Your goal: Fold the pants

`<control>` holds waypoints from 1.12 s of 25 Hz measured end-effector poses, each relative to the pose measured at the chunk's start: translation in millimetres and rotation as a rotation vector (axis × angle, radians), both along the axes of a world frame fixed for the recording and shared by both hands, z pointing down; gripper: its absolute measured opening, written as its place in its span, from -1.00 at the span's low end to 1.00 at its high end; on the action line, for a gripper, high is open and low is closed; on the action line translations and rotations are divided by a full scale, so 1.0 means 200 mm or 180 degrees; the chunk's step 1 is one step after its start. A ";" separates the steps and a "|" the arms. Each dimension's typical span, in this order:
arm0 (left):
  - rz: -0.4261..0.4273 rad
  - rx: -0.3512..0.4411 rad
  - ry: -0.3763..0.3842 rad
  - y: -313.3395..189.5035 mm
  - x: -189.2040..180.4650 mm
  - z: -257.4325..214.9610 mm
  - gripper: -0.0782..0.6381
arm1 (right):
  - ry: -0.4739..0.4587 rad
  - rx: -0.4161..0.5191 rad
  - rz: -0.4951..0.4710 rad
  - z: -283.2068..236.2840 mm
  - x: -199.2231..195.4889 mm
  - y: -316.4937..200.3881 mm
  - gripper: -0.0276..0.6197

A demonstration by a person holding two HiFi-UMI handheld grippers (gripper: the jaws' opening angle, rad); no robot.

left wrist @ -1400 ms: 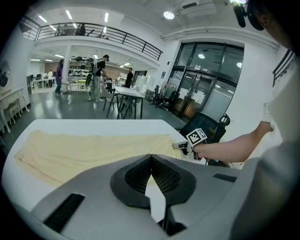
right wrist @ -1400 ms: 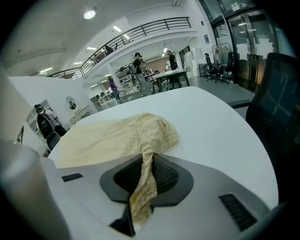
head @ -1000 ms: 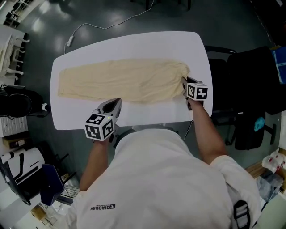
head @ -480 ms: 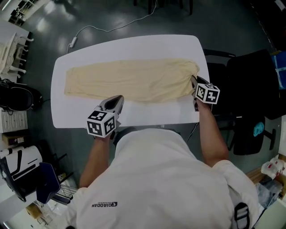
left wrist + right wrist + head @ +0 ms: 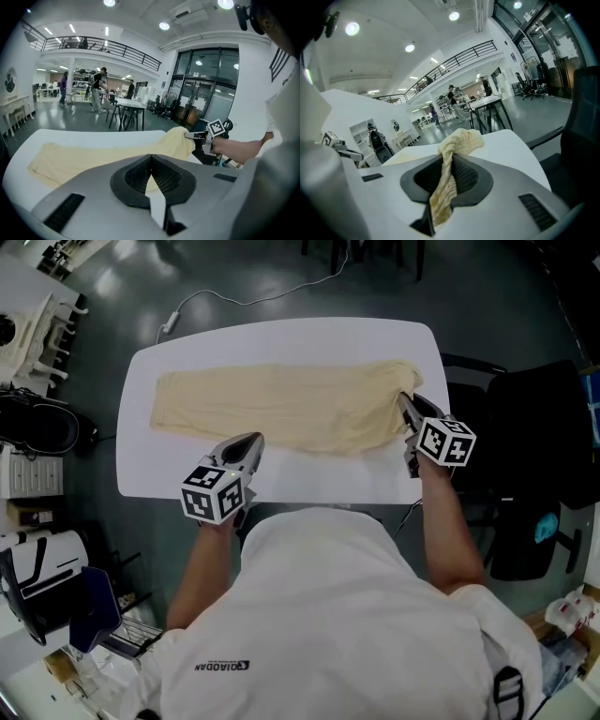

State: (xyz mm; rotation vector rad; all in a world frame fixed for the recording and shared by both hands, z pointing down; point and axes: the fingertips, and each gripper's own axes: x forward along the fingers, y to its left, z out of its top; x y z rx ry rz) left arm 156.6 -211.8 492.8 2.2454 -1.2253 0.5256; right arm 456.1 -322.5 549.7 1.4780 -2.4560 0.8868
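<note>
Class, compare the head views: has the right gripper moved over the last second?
Yes. The right gripper, shut on the pants, has risen from the white table: its cube now overhangs the table's right edge, lifting that cloth end.

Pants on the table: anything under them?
Only the white table shows around the pants. They lie flat on it, except the end pinched in the right gripper. The tabletop beneath the cloth is covered, so anything thin under it cannot be seen.
</note>
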 end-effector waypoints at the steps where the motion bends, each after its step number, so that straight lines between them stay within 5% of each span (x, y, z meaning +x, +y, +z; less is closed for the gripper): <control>1: -0.0018 0.0011 0.0008 0.00 -0.02 -0.01 -0.70 | -0.0056 0.0017 -0.0038 -0.03 -0.05 0.00 -0.70; 9: -0.0021 0.0052 0.0077 -0.02 -0.25 -0.01 -0.70 | -0.0346 0.0096 -0.0151 -0.23 -0.39 -0.01 -0.70; 28: -0.0059 0.0140 0.0287 -0.13 -1.16 -0.02 -0.70 | -0.0396 0.0335 -0.0097 -0.54 -1.37 -0.12 -0.70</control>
